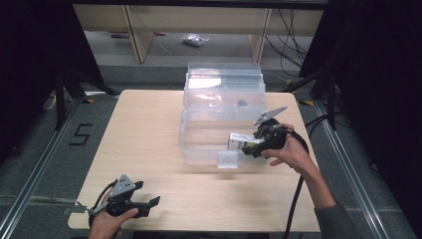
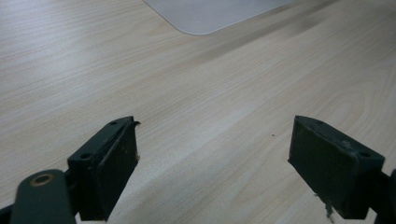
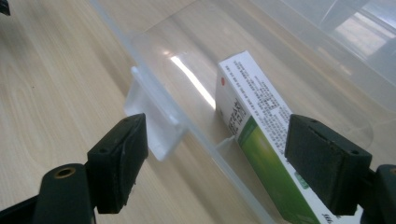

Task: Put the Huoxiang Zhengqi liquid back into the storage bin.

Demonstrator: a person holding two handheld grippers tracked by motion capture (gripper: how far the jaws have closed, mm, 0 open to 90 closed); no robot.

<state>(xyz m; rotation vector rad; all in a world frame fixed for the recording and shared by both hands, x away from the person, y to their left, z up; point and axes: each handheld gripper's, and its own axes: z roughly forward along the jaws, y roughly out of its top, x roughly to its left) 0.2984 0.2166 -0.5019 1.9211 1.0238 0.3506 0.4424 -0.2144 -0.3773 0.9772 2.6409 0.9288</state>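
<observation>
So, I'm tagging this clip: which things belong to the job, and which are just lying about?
In the job:
- green and white carton
- clear plastic bin
- right gripper, open

Lying about:
- left gripper, open over the table
- plastic bag on the floor

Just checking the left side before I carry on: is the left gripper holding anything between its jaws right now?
No, the left gripper has its jaws spread wide with bare wooden table between them.

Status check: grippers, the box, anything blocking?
Both grippers open: left gripper idle over table, right gripper at clear bin. Green-white box lies inside, unclamped. Nothing blocking.
</observation>
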